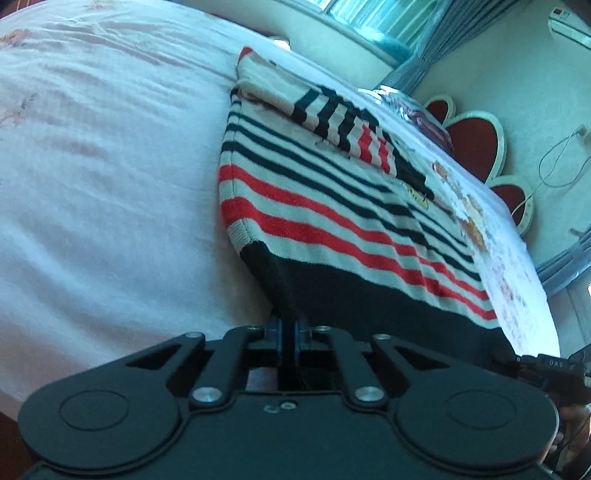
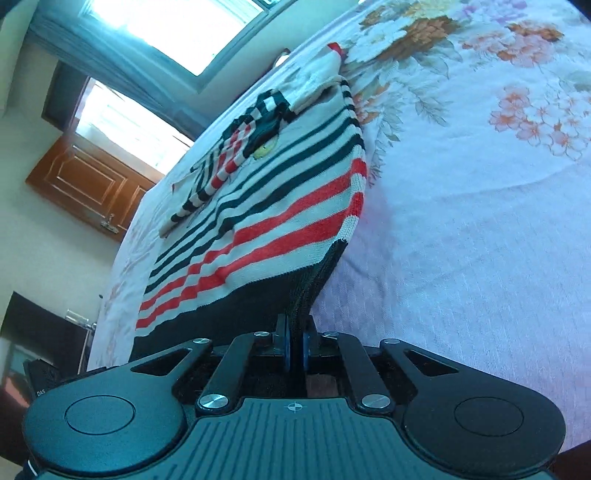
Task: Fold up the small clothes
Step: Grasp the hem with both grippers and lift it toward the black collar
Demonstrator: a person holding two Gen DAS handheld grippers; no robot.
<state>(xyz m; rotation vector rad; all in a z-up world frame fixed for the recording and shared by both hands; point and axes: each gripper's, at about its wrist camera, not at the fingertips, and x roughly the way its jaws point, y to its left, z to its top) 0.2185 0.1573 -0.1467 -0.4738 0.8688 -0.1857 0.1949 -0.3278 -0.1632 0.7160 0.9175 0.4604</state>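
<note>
A small knitted sweater (image 1: 332,206) with white, red and dark stripes and a dark hem band lies flat on the bed, its sleeves folded across the chest. My left gripper (image 1: 288,325) is shut on the hem's near left corner, which is pinched up between the pads. The same sweater (image 2: 266,206) shows in the right wrist view, where my right gripper (image 2: 295,332) is shut on the hem's near right corner, the dark knit squeezed between the blue pads. The other gripper's body (image 1: 546,365) peeks in at the right edge of the left wrist view.
The sweater rests on a pale floral bedsheet (image 2: 461,184) that spreads wide on both sides. A red heart-shaped headboard (image 1: 476,140) stands beyond the bed. Curtains and a window (image 2: 177,33) and a wooden door (image 2: 85,184) line the room's walls.
</note>
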